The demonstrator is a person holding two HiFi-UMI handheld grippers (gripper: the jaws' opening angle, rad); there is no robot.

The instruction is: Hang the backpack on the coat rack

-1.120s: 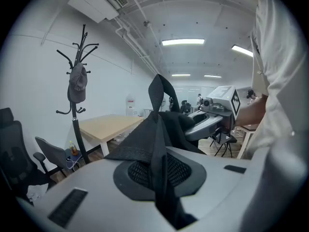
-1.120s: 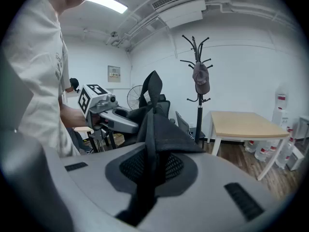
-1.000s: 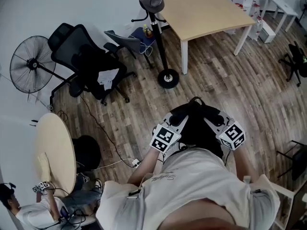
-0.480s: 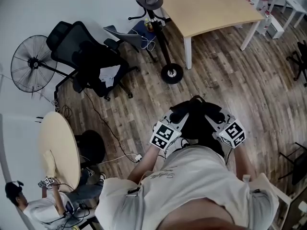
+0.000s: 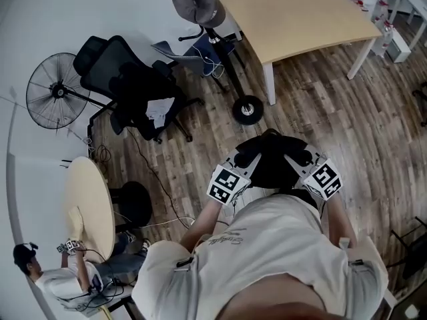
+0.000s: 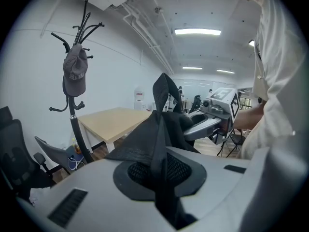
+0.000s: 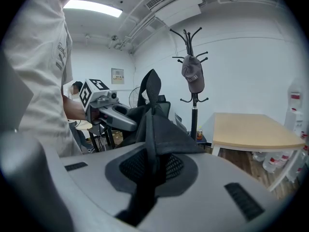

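Backpack (image 5: 272,165) hangs near me, well short of the far coat rack (image 7: 194,115). My left gripper (image 6: 158,175) and right gripper (image 7: 147,178) each clamp its fabric; I fear a thin pinch slipping, or the cap (image 7: 193,74) crowding the hooks (image 7: 188,35).

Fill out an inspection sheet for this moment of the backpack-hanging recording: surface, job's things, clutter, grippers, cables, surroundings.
Surface: wooden floor; the table plays no part.
Job's things: backpack, black, held up in front of the person between both grippers; coat rack stands ahead, apart from it, with a cap on one hook.
Clutter: papers on the office chair; small items at the rack's foot.
Grippers: left gripper jaws shut on backpack fabric; right gripper likewise.
Cables: a cable trails across the floor by the chair.
Surroundings: standing fan, round table, a seated person.
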